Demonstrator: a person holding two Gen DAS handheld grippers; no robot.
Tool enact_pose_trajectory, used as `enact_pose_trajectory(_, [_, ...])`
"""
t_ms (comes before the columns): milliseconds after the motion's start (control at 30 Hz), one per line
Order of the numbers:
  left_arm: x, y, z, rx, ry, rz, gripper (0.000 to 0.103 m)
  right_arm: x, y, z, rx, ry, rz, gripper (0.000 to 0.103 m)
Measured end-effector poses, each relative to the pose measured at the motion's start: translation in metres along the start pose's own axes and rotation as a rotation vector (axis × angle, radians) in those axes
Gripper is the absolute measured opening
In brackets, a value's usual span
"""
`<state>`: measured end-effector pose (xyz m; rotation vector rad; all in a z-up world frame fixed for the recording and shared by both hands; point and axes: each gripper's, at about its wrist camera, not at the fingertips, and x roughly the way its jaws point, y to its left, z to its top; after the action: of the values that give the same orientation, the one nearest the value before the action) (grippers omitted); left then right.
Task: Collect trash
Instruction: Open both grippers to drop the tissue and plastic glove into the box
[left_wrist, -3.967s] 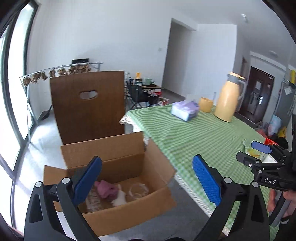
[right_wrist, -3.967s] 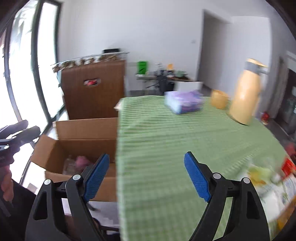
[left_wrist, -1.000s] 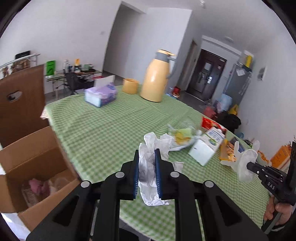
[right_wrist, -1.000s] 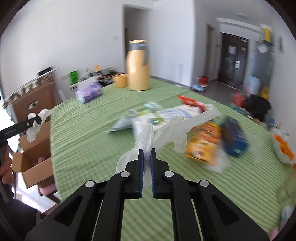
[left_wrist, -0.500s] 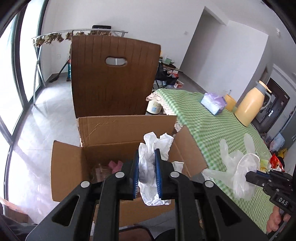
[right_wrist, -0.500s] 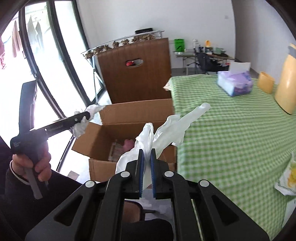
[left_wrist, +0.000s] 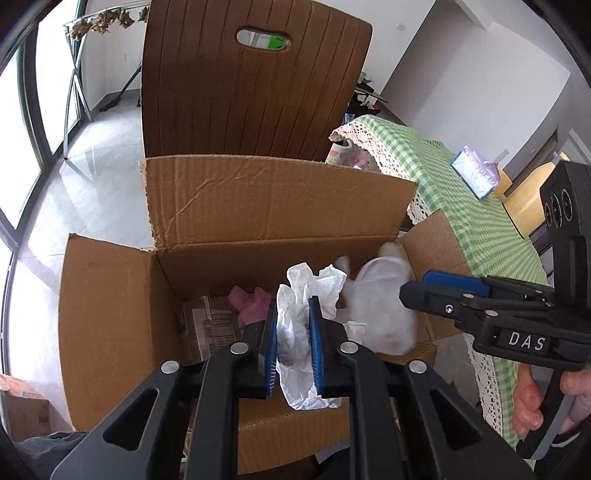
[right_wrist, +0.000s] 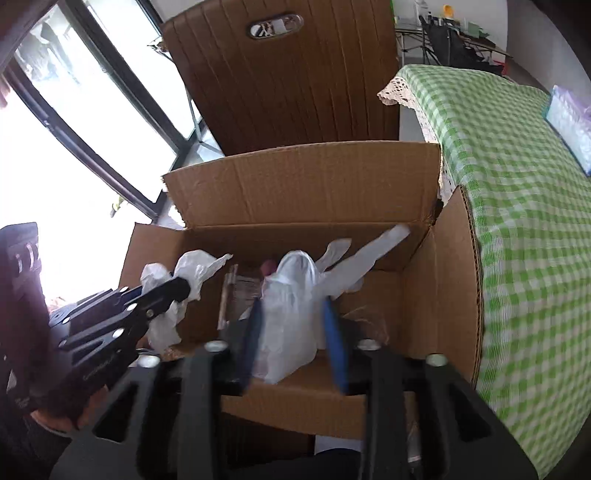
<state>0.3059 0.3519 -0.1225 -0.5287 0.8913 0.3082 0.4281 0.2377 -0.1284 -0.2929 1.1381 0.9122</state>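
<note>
Beside the desk (left_wrist: 469, 206) draped in green gingham with a lace hem, an open corrugated cardboard box (left_wrist: 258, 206) sits before a ribbed brown chair back (left_wrist: 255, 85). Over its mouth the left claw (left_wrist: 293, 334) pinches crumpled white paper (left_wrist: 295, 325). Right of it, the right claw (right_wrist: 293, 334) has its pads spread, a filmy plastic glove (right_wrist: 295, 306) loose between them.

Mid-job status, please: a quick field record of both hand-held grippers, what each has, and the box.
left hand-held gripper: shut on tissue, over the box
right hand-held gripper: fingers apart, glove loose between them, blurred, over the box
box: flaps open, beside the table, in front of the chair
inside box: pink scrap, printed paper
likely next: open left to drop the tissue
</note>
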Motion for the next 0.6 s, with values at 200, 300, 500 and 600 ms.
enact_pose_trajectory(200, [0.030,-0.005,0.010,0.012,0.042,-0.025,0.013,-0.008,-0.011,0.010,-0.024,-0.049,-0.045,0.063])
enact_pose_trajectory(300, [0.048,-0.014,0.018,0.031,0.070,-0.037,0.013,-0.018,-0.016,0.008,-0.051,-0.077,-0.102,0.063])
enact_pose_trajectory(500, [0.090,-0.040,0.033,0.077,0.164,-0.069,0.052,-0.035,-0.040,0.001,-0.041,-0.128,-0.207,0.065])
enact_pose_trajectory(600, [0.094,-0.040,0.038,0.056,0.164,-0.037,0.063,-0.037,-0.053,-0.001,-0.021,-0.128,-0.219,0.065])
